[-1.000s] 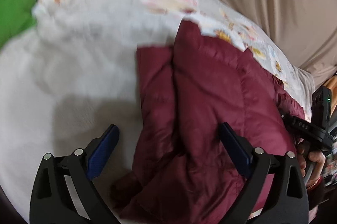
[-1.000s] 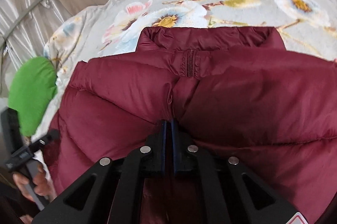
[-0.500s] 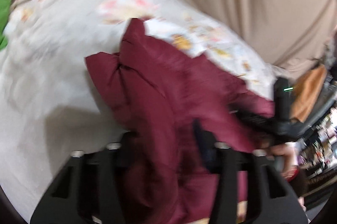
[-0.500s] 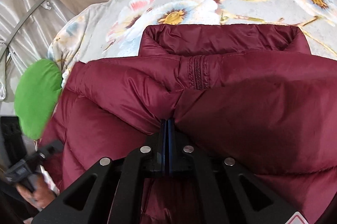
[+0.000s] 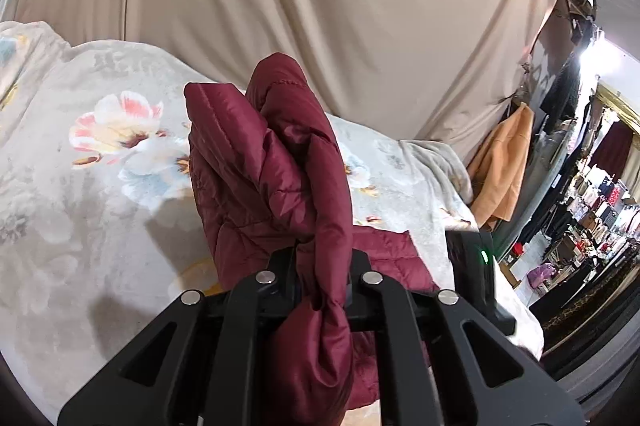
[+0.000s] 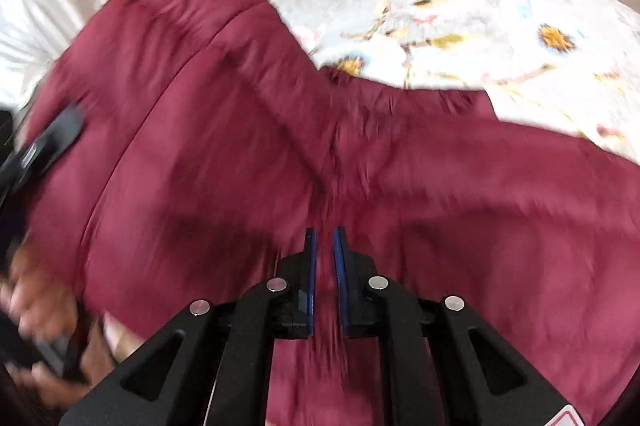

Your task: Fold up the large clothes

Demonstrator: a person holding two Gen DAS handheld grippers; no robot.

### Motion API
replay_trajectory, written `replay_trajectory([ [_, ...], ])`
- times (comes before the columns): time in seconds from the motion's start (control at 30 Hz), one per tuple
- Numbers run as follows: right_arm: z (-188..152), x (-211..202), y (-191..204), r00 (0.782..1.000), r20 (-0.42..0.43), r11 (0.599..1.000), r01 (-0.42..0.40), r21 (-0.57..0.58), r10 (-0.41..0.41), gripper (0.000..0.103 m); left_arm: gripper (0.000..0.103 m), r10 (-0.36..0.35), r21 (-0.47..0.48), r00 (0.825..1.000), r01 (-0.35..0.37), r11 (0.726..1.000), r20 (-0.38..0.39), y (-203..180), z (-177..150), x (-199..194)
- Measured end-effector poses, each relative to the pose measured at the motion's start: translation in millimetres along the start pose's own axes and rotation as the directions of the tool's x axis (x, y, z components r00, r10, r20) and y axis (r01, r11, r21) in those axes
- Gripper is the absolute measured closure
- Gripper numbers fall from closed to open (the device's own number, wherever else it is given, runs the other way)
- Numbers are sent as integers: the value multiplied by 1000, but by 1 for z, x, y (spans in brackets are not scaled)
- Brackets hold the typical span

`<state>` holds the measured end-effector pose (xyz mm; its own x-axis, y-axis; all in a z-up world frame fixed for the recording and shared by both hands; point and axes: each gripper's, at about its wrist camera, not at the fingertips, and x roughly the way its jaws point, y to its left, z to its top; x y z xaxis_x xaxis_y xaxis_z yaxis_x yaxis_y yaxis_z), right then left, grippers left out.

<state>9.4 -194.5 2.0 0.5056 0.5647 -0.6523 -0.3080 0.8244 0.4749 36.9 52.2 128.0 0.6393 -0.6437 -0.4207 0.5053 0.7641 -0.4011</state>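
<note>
Between the black fingers of our left gripper point(image 5: 320, 290) a thick fold of the maroon jacket point(image 5: 276, 178) is pinched tight, the jaws drawn in on the cloth. From that grip the quilted fabric rises upright above the blanket point(image 5: 80, 194), which lies spread with its flower print beneath and behind the jacket. Beside the jacket's low part, on its right, we see the black body of the other tool with a green light point(image 5: 485, 257).

At our right gripper point(image 6: 324, 266) the blue pads point(image 6: 311, 266) stand nearly closed, only a narrow slit between them; maroon cloth shows in that slit, but the view is blurred and we cannot tell whether they grip it. Around that gripper the jacket fills the view, one part lifted high on the left, the rest lying on the blanket. A hand point(image 6: 36, 310) shows at the jacket's left edge.

Beyond the blanket hangs a beige curtain point(image 5: 320, 6), and to its right an orange cloth point(image 5: 504, 170).
</note>
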Motion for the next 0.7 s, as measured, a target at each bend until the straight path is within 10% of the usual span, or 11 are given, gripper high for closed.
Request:
replay_trajectory([
  [0.47,-34,69,3,967,-119,974,-227,-12,224,99,94,-69,90,992,79,993,-107,-63,-17,50],
  [0.7,-52,4,-16,972,-47,972,-228,64,231,98,94,-58,100,994,68,993,-94,-75,-15,61],
])
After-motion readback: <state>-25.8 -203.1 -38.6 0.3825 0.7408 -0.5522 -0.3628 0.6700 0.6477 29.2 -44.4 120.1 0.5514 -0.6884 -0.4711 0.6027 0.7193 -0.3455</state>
